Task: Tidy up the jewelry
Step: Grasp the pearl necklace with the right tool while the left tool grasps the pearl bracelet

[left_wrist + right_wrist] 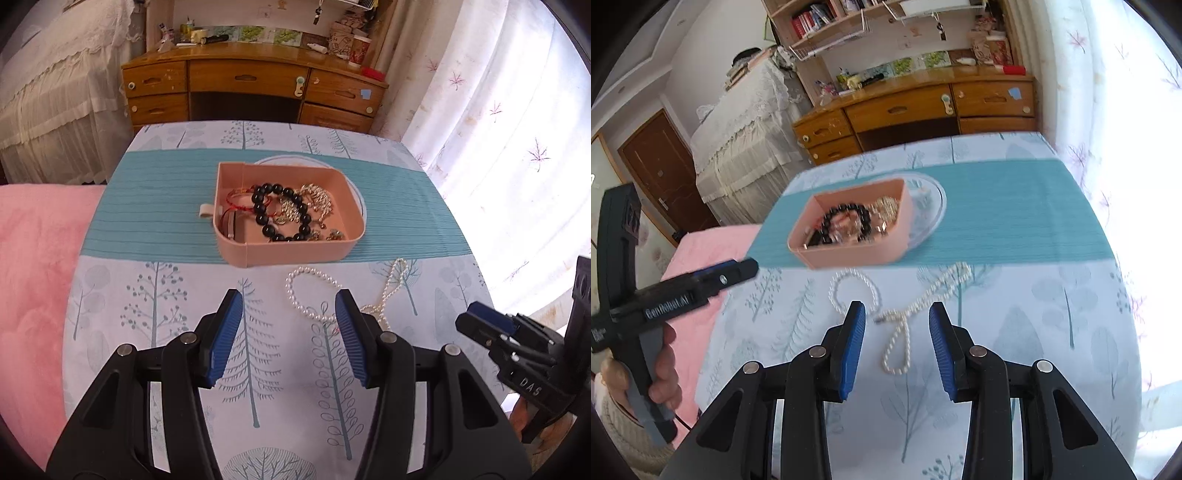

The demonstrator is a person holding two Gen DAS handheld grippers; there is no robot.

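- The pink tray [284, 254] sits on the teal band of the surface [147, 221], toward the far middle, partly over a clear round dish [932, 206] behind it
- Already in the tray: a black bead bracelet [284, 212], a red cord bracelet [236, 199] at its left, and a heap of silvery chains [314, 203] at its right; that part of the sorting looks done
- 2 pieces are left out on the printed cloth just near of the tray: a pearl bracelet [310, 291] lying in a loop, and a pearl necklace [923, 306] trailing to its right, crossed into a loop at its near end
- The left tool [290, 328] hovers with pads apart and nothing between them, its right pad over the near edge of the pearl bracelet
- The right tool [897, 332] is narrower, also empty, with the necklace's crossing showing in its gap
- By my judgement the job is more than half done, with 2 pearl pieces to lift into the tray
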